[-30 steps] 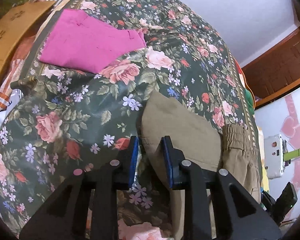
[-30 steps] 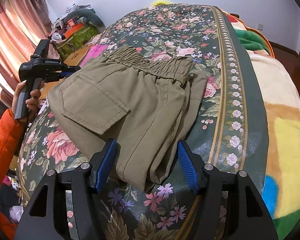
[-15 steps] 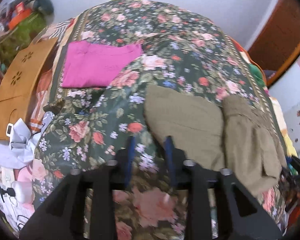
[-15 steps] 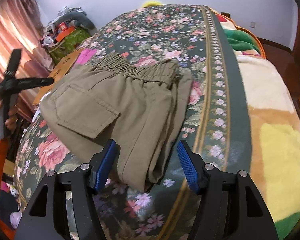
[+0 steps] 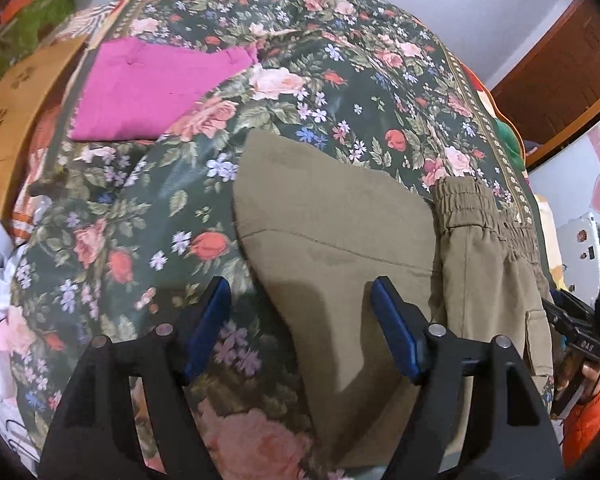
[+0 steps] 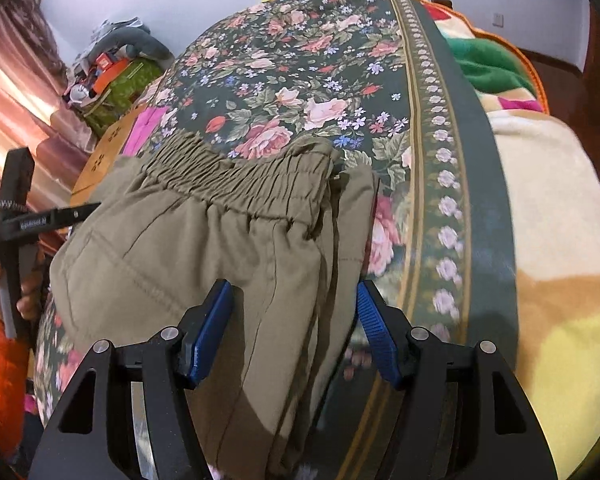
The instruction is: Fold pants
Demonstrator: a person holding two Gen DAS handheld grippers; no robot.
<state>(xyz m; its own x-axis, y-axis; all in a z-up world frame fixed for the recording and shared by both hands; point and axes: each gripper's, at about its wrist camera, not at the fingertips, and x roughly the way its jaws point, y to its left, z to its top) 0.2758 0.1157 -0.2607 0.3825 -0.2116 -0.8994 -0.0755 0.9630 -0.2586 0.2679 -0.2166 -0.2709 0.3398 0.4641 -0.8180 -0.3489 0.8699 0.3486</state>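
Olive-green pants (image 5: 340,236) lie folded on a dark floral bedspread (image 5: 332,80), the elastic waistband (image 6: 244,184) toward the far side in the right wrist view. My left gripper (image 5: 300,320) is open and empty, its blue pads over the near edge of the folded leg. My right gripper (image 6: 294,320) is open and empty, its pads to either side of the pants' (image 6: 204,248) near end, just above the cloth. The left gripper's handle (image 6: 16,216) and the hand holding it show at the left of the right wrist view.
A folded magenta garment (image 5: 148,84) lies at the bed's far left. A brown board (image 5: 12,120) and clutter stand beyond the left edge. A colourful blanket (image 6: 560,240) covers the bed's right side. A wooden door (image 5: 560,72) stands at the far right.
My left gripper has opened from nearly shut and come closer over the pants' folded leg. My right gripper has moved forward, closer to the pants, still open.
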